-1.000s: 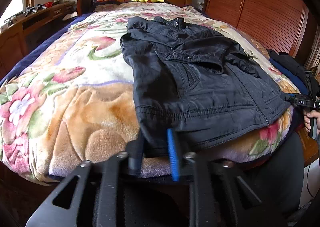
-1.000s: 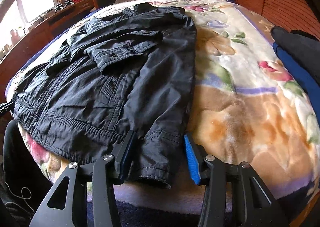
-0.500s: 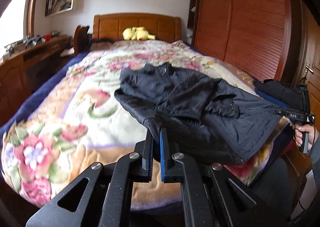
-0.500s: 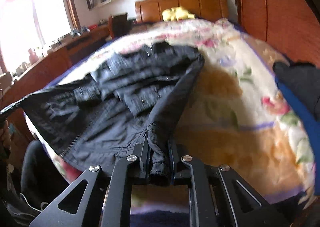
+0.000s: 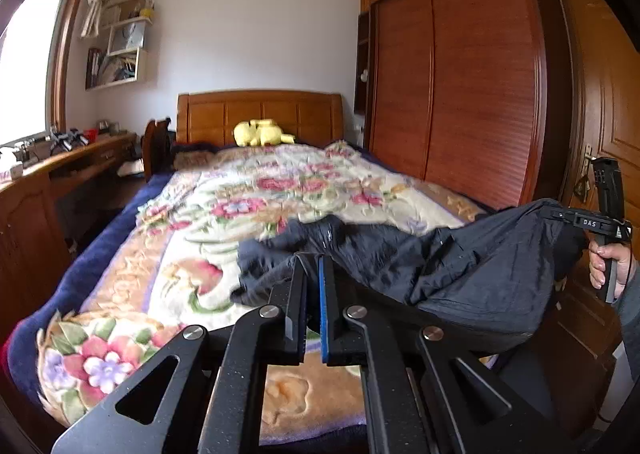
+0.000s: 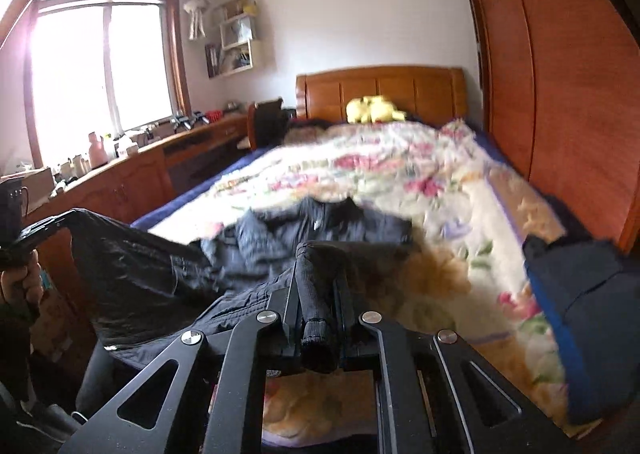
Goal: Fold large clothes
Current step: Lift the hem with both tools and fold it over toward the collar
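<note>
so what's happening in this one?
A person is folding a black jacket on a bed with a floral blanket, holding a tool in each hand. The left tool is shut on the jacket's hem at one corner; the right tool is shut on the ribbed cuff at the other. The near edge is lifted off the blanket while the collar end lies on it. A yellow plush toy sits by the headboard.

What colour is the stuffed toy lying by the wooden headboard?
Yellow. The soft stuffed toy shows best in the left wrist view, against the orange-brown wooden headboard.
</note>
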Tool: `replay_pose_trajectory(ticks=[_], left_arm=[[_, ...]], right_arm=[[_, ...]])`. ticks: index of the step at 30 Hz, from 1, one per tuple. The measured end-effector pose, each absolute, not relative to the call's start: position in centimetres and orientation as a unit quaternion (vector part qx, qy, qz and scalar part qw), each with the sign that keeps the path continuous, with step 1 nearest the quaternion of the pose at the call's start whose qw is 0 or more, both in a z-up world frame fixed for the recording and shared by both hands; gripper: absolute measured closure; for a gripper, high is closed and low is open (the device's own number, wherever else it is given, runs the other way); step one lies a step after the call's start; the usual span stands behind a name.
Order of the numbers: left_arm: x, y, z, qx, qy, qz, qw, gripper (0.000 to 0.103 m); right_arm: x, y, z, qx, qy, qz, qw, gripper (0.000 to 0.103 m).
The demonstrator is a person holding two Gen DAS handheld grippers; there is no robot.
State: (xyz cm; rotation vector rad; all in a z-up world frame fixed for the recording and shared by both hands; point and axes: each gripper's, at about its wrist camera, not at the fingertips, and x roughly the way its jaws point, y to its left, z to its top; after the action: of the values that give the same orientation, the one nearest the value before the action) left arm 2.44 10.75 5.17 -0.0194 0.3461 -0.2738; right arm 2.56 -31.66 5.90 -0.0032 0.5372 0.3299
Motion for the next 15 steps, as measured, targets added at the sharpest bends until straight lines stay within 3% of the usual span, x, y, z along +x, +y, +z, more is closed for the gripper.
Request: replay_pose_trajectory(ticks=[8, 15], left_arm=[[-1.3, 11.9, 8.3, -0.016, 0.130, -0.147, 0.980, 0.098], [-0.3, 11.9, 6.2, -0.022, 0.154, -0.139, 0.978, 0.098]], right_arm=[[-3.9, -32.1, 10.1, -0.008, 0.226, 0.169, 0.959, 0.092], [-2.5, -32.8, 6.6, -0.002, 0.263, 0.160, 0.951, 0.092]])
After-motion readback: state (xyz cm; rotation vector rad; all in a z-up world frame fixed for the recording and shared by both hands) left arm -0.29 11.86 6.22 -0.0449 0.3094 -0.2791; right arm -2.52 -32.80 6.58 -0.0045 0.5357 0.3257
